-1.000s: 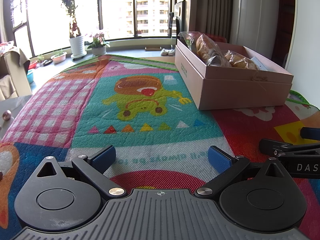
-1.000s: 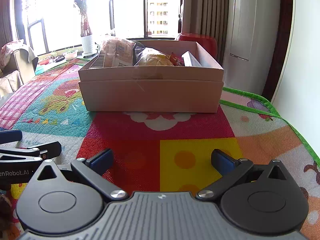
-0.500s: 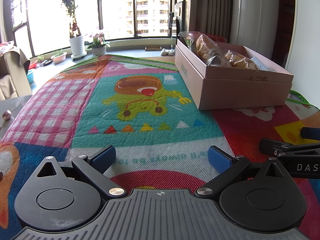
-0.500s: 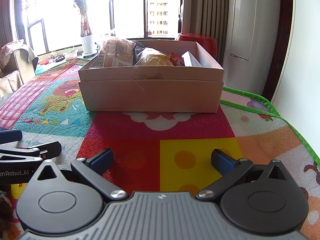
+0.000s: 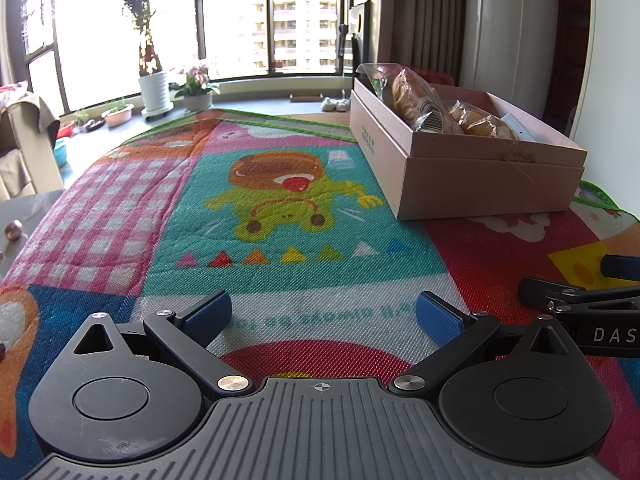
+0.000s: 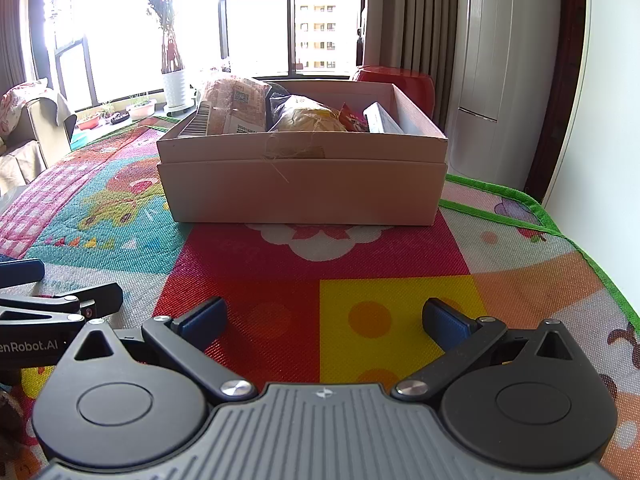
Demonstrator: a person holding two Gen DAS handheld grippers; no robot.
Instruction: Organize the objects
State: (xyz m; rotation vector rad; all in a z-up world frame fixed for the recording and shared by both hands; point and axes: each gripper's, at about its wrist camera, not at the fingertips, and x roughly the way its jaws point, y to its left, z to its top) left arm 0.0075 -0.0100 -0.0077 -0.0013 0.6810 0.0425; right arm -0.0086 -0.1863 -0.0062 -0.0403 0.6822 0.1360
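A pink cardboard box [image 5: 480,178] stands on the colourful play mat [image 5: 280,220], at the right in the left wrist view and straight ahead in the right wrist view [image 6: 300,192]. It holds several packets: wrapped bread [image 6: 234,108], a bun in clear wrap [image 6: 308,120] and a white carton [image 6: 380,120]. My left gripper [image 5: 323,314] is open and empty, low over the mat. My right gripper [image 6: 326,318] is open and empty, short of the box. Each gripper shows at the edge of the other's view.
Windows with potted plants [image 5: 154,88] lie beyond the mat. A chair with cloth [image 5: 24,148] is at far left. A white wall [image 6: 600,120] and the mat's green edge [image 6: 560,232] are at right. A red stool [image 6: 396,80] stands behind the box.
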